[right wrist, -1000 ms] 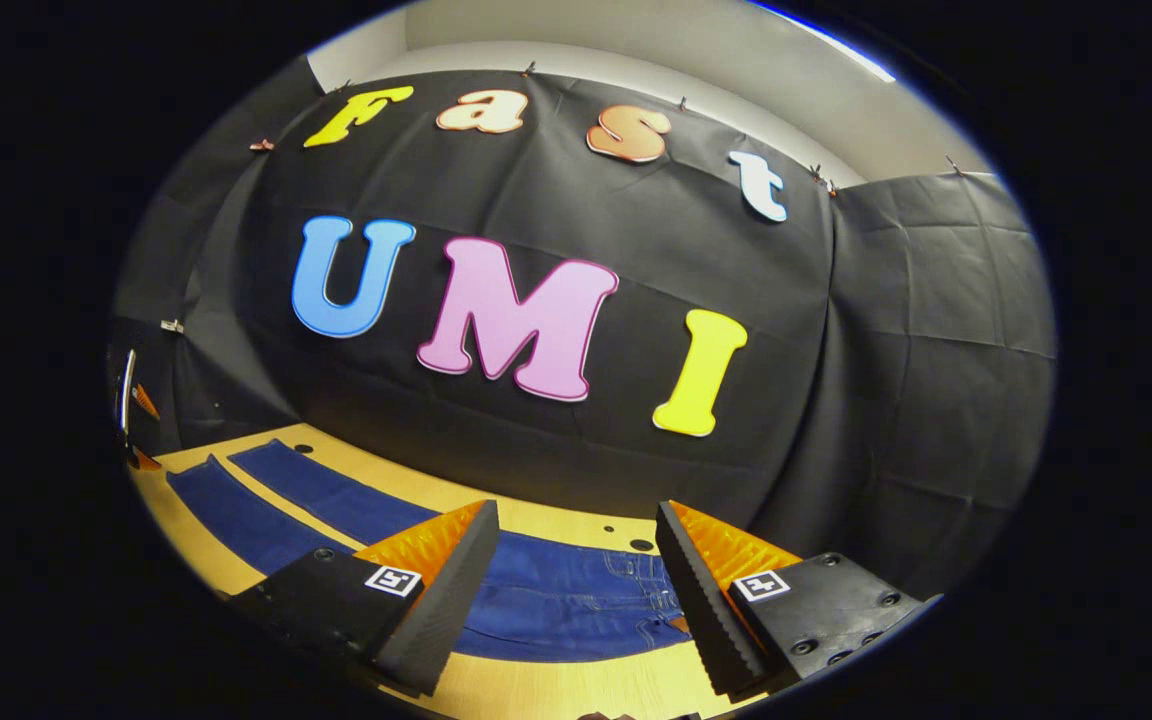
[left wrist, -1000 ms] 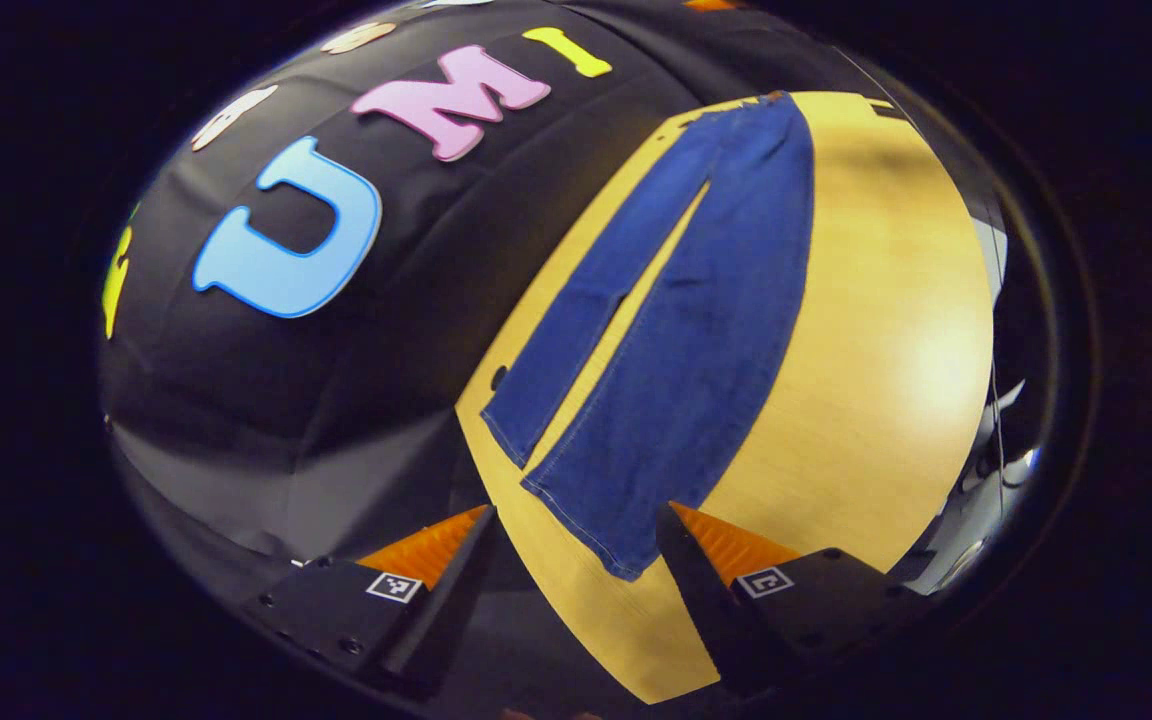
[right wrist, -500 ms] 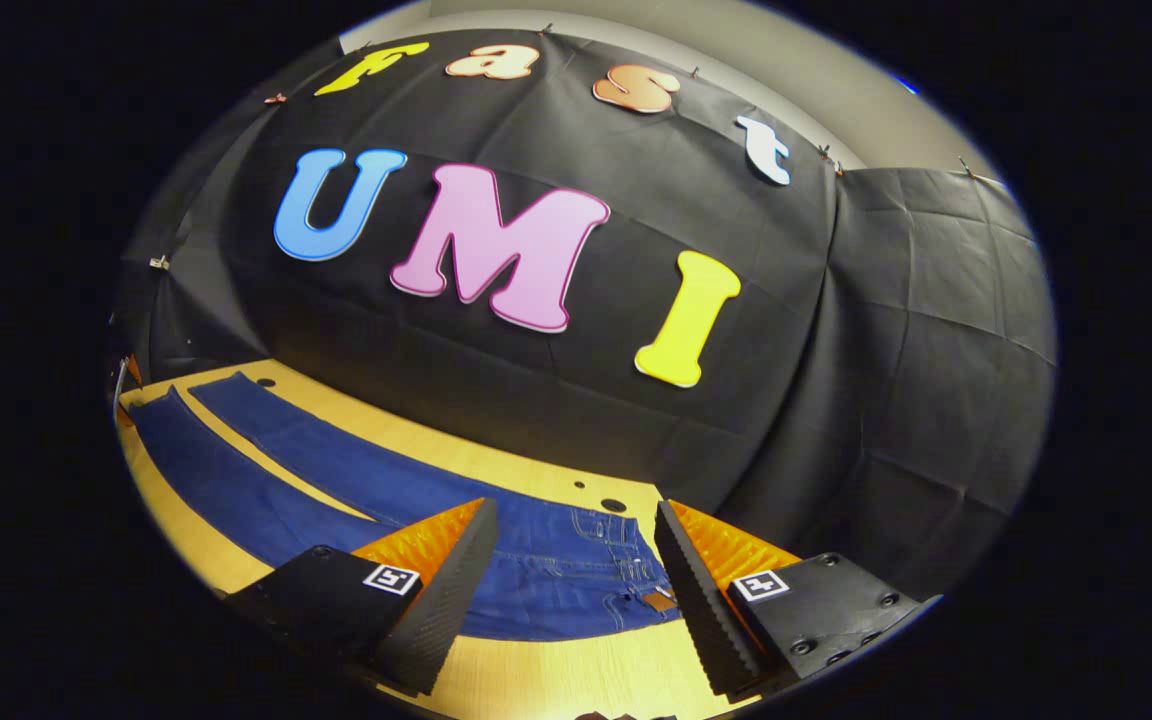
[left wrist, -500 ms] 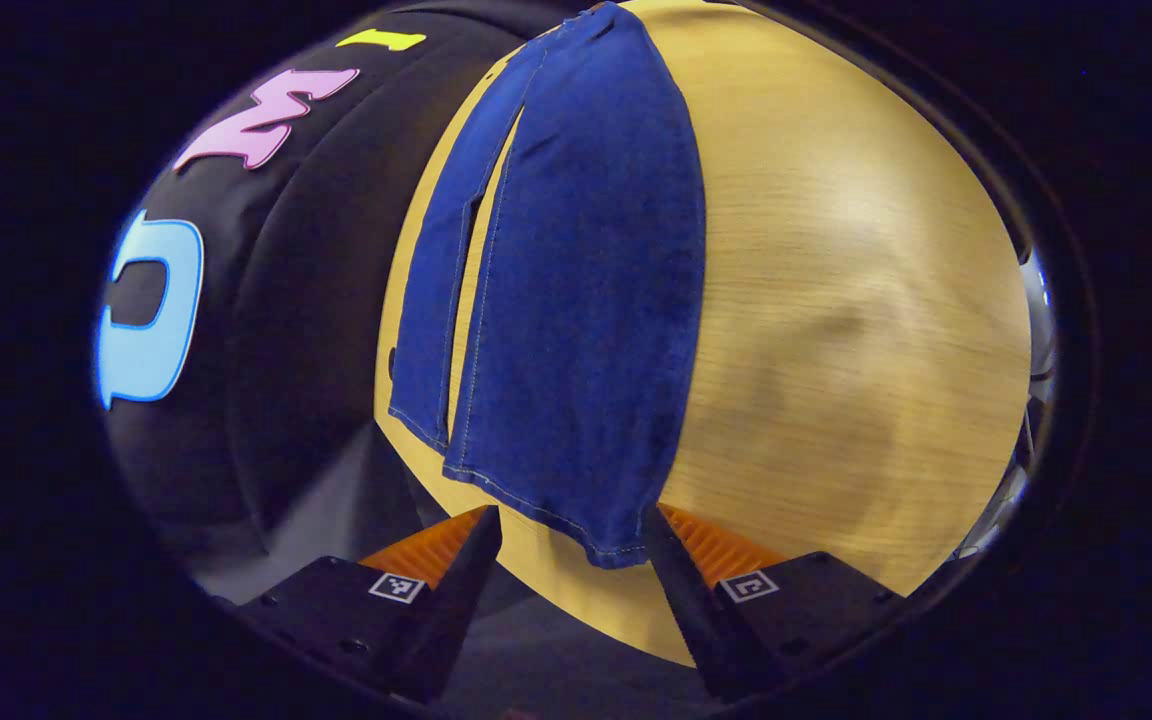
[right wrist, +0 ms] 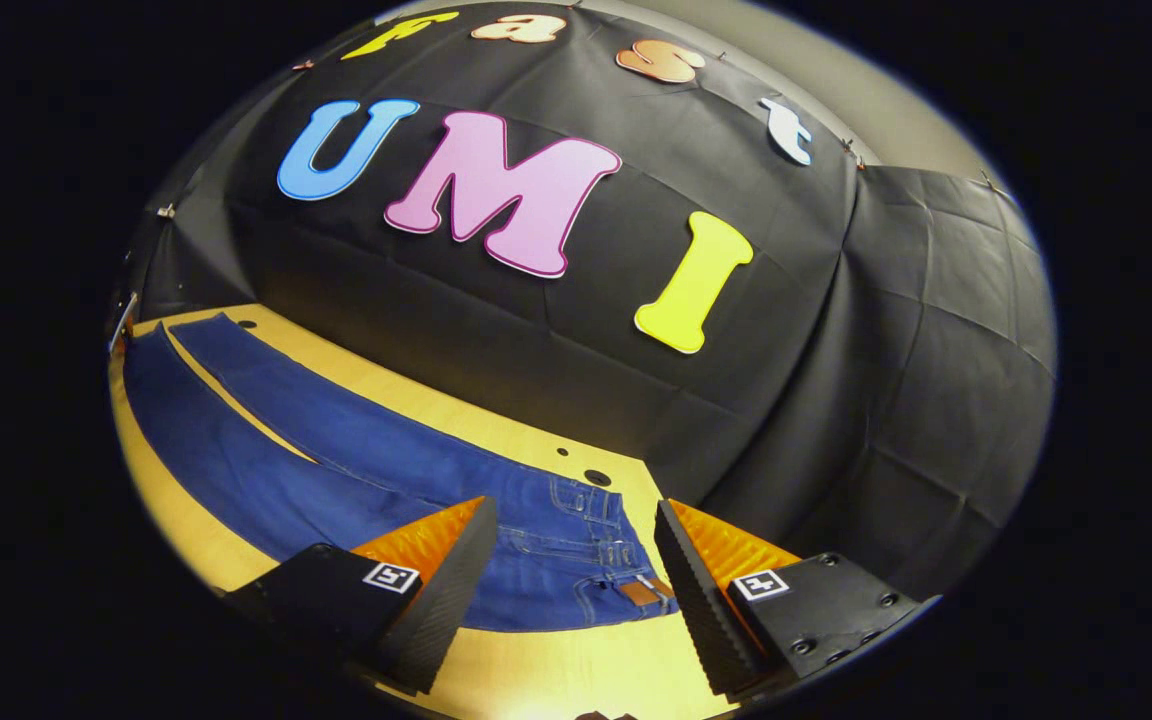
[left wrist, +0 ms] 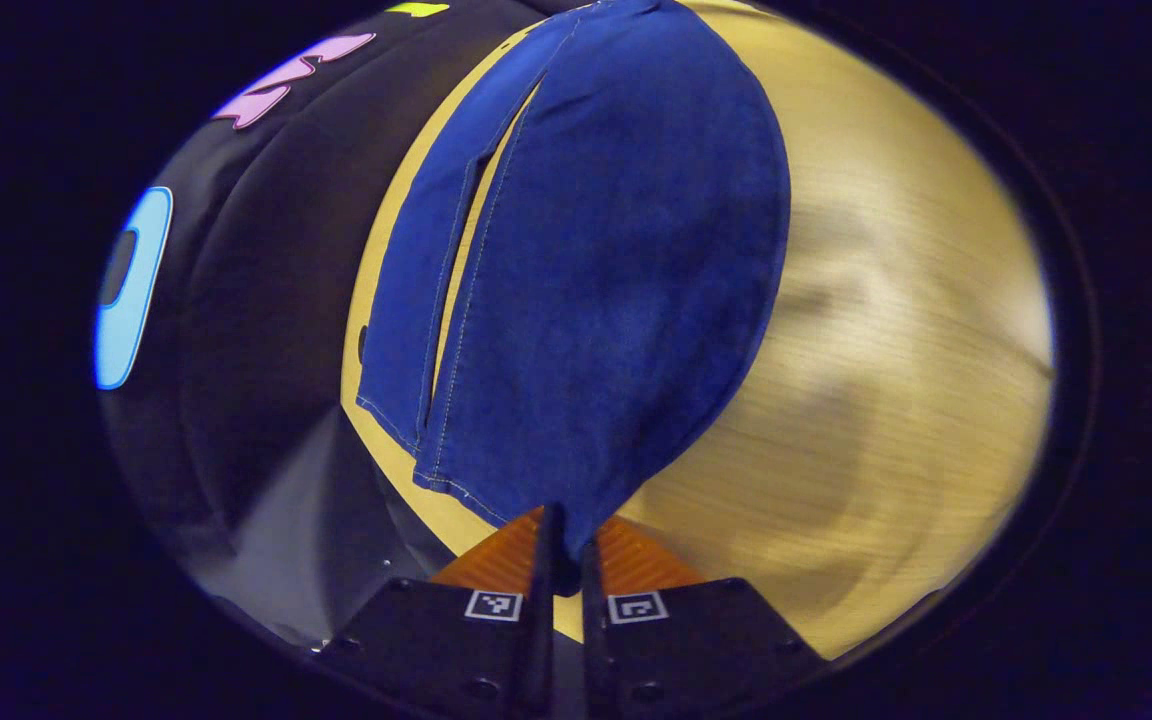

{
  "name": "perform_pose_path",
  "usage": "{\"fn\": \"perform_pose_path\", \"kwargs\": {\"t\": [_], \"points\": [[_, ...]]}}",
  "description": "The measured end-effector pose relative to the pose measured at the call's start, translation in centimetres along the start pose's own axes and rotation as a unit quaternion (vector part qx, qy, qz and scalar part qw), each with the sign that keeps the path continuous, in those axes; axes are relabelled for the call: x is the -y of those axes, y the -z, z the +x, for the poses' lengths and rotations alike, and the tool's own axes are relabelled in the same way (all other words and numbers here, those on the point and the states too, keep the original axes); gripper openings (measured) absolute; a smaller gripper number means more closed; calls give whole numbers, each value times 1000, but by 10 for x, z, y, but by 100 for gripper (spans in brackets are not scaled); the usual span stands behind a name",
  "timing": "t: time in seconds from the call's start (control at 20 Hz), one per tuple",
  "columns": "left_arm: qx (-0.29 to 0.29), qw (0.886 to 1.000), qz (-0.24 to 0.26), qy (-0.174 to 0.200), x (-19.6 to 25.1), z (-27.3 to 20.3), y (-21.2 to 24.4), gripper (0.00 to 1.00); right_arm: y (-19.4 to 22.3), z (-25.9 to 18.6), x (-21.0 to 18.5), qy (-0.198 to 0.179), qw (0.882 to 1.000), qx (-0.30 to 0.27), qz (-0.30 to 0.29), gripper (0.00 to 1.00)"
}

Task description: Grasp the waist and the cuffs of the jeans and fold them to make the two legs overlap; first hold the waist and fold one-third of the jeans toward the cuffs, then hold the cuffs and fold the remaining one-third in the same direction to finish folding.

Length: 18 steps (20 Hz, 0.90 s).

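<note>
Blue jeans lie flat along a wooden table, legs slightly apart. In the left gripper view my left gripper is shut on the near corner of the nearer leg's cuff, the cloth pinched between both fingers. The other leg lies beside it toward the wall. In the right gripper view the jeans run to the far left and the waist with its brown patch lies just ahead. My right gripper hovers open above the waist, a finger on either side, touching nothing.
The black cloth wall rises right behind the table's far edge. Small round holes sit in the tabletop near the waist. Bare wood stretches on the near side of the jeans in the left gripper view.
My left gripper came down onto the cuff and closed on it; it was open half a second ago. My right gripper moved closer over the waist, still open.
</note>
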<state>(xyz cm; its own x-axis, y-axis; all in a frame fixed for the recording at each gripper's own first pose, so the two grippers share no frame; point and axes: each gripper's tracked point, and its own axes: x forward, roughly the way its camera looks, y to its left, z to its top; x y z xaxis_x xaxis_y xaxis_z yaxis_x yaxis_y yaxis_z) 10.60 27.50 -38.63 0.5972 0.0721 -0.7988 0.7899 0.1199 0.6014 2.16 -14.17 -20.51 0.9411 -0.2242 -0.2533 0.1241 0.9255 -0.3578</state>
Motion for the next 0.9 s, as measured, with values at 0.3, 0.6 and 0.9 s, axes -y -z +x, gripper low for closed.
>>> {"fn": "perform_pose_path", "kwargs": {"t": [0.3, 0.6, 0.9], "points": [[3, 999, -37, 2, -4, -5, -4, 6, 4, 33, 41, 0, 990, 16, -138, 98], [2, 998, -57, 2, -4, -6, -4, 5, 54, 51, 71, -70, 957, -35, -279, 97], [1, 997, -78, -27, -5, -4, -2, 6, 134, 53, 80, -199, 859, -80, -464, 98]]}}
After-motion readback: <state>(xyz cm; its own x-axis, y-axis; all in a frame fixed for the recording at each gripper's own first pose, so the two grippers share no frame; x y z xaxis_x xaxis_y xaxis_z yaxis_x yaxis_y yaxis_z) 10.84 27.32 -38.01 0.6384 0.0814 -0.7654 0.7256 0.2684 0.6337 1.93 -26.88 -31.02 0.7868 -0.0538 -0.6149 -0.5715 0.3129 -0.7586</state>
